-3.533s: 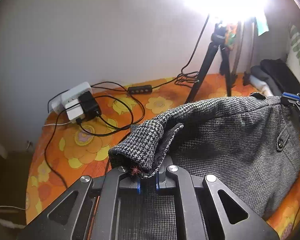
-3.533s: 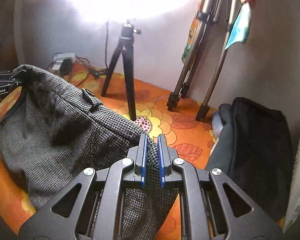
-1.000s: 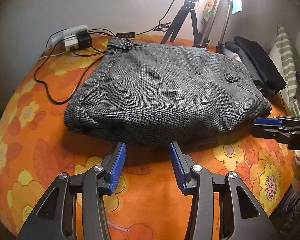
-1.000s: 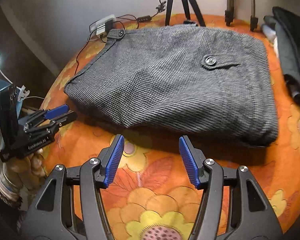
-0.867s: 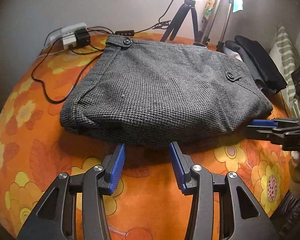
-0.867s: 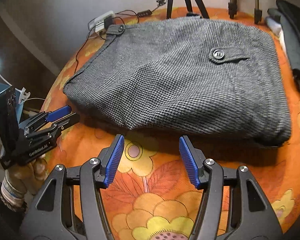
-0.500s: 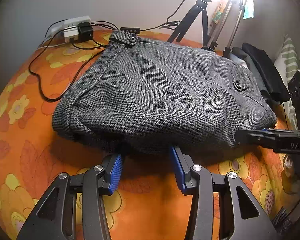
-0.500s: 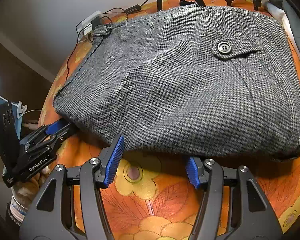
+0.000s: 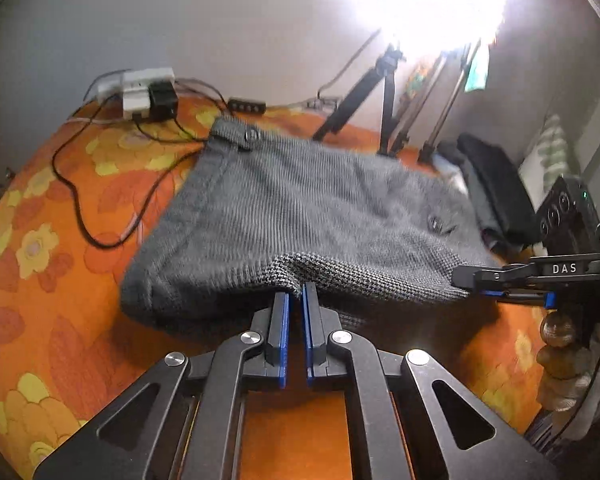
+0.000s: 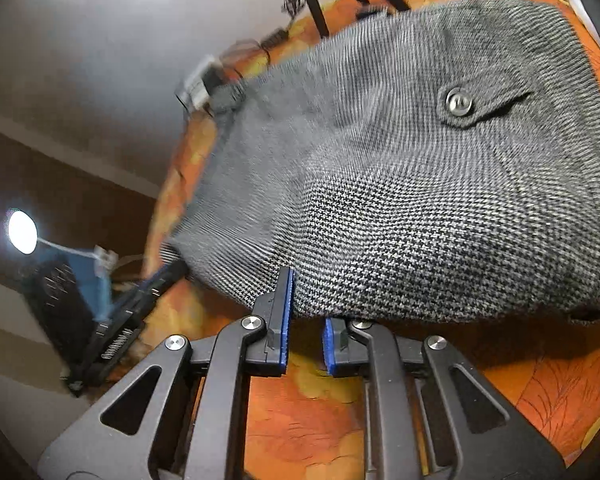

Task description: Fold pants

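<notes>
Here the grey houndstooth pants [image 9: 300, 216], already folded into a broad pad, lie on the orange flowered cover [image 9: 40, 240], the waistband with its button at the far side and the folded near edge running crosswise just in front of both tools. The long axis of that near edge goes left to right, so, as I judge it, the coming fold has to carry this edge away, toward the waistband. The left gripper [image 9: 295, 300] sits near the middle of the edge, its jaws having just closed onto a pinch of the fabric's fold. The right gripper [image 10: 306, 312] meets the same edge further right; its jaws have just been closing with the hem between them, one finger hidden under the cloth.
</notes>
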{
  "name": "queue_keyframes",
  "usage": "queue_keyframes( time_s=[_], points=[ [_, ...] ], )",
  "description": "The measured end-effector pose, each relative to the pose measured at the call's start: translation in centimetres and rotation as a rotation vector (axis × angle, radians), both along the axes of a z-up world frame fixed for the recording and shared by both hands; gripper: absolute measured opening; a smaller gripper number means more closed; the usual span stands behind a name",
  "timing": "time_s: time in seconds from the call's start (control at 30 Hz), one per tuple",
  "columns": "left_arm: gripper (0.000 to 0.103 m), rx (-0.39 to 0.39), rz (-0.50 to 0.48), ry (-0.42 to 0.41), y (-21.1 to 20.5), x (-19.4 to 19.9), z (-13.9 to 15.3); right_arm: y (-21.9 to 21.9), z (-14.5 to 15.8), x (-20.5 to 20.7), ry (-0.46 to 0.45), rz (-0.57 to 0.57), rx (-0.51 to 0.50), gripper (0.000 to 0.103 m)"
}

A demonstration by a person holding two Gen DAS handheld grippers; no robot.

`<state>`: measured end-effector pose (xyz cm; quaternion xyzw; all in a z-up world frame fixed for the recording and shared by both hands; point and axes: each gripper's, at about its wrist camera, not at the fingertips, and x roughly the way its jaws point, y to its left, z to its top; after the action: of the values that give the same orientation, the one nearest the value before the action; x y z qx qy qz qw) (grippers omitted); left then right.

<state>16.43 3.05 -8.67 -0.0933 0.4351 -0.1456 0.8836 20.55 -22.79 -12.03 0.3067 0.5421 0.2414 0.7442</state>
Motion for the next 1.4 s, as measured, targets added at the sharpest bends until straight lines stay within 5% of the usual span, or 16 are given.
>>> queue_keyframes(
  time_s=[0.23,0.4,0.57,0.7,0.77,0.87,0.9,0.93,1.07,1.23,1.4],
  points=[
    [0.006,0.058,-0.009,-0.014,-1.0,0.0,0.3,-0.2,0.3,0.3,0.008,-0.024,0.037,0.016],
    [0.017,0.188,-0.091,-0.058,-2.0,-2.4,1.1,0.3,-0.2,0.6,0.025,-0.026,0.042,0.016],
    [0.028,0.202,-0.171,-0.027,-3.3,-4.6,0.0,-0.7,0.2,0.5,0.014,-0.035,0.054,0.016],
    [0.035,0.288,-0.188,-0.027,-4.8,-4.7,-1.2,-0.7,-0.1,0.4,0.022,-0.034,0.047,0.016],
    [0.043,0.243,-0.156,-0.004,-4.8,-4.0,-1.6,-0.9,-0.2,0.1,0.025,-0.030,0.045,0.016],
    [0.043,0.176,-0.113,0.041,-4.5,-2.6,-2.7,-0.7,-0.4,0.0,0.027,-0.030,0.038,0.016],
    [0.037,0.167,-0.113,0.053,-4.5,-2.4,-3.0,-0.7,-0.4,0.0,0.026,-0.030,0.037,0.016],
    [0.017,0.150,-0.122,0.065,-4.5,-2.3,-3.3,-0.6,-0.4,-0.1,0.026,-0.029,0.034,0.016],
    [0.009,0.116,-0.128,0.070,-3.9,-2.5,-3.2,-0.8,-0.2,-0.5,0.018,-0.028,-0.012,0.017],
    [0.009,0.096,-0.135,0.044,-2.7,-3.6,-2.0,-2.3,-0.5,-1.8,0.010,-0.062,-0.118,0.068],
    [0.005,0.135,-0.151,0.047,-2.7,-4.1,-2.4,-6.0,-1.6,-3.8,0.065,-0.142,-0.139,0.068]
  ],
)
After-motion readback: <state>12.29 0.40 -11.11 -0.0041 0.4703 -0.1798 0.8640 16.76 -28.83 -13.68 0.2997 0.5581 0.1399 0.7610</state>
